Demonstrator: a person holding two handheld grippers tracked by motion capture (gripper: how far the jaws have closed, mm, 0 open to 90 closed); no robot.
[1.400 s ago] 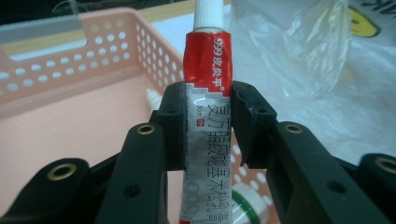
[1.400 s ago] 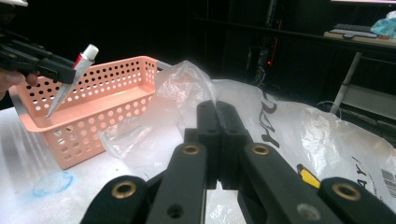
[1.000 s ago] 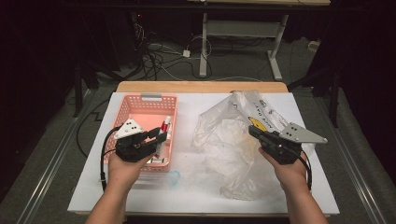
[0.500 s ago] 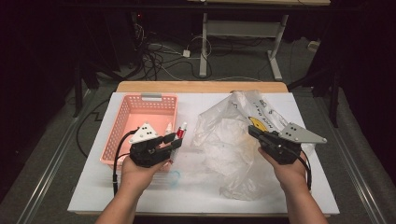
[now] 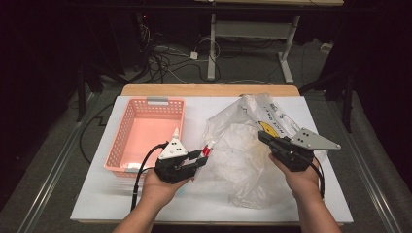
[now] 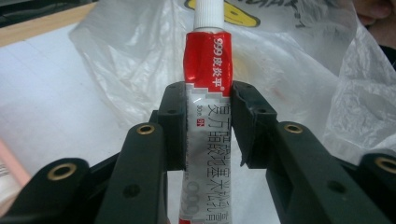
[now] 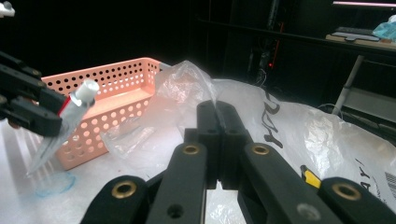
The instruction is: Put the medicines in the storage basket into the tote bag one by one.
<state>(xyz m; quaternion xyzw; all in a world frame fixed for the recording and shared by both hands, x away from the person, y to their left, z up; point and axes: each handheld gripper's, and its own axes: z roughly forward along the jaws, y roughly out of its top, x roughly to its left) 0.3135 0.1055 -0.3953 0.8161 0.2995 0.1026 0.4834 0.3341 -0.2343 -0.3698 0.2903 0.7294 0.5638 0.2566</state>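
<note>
A red and silver tube with a white cap is clamped upright between the jaws of my left gripper. From above, the tube points at the left edge of a crumpled clear plastic bag, and the left gripper sits just right of the pink basket. My right gripper is shut on a fold of the bag's film. In the right gripper view its jaws are pressed together on thin plastic, and the tube shows at the left.
The pink perforated basket stands on the left half of the white table, with a small white item at its near end. The bag covers the right half. Cables and desk legs lie on the floor beyond.
My left gripper has carried the tube rightward, from over the basket to the bag's left edge. The right gripper has stayed where it was, holding the bag.
</note>
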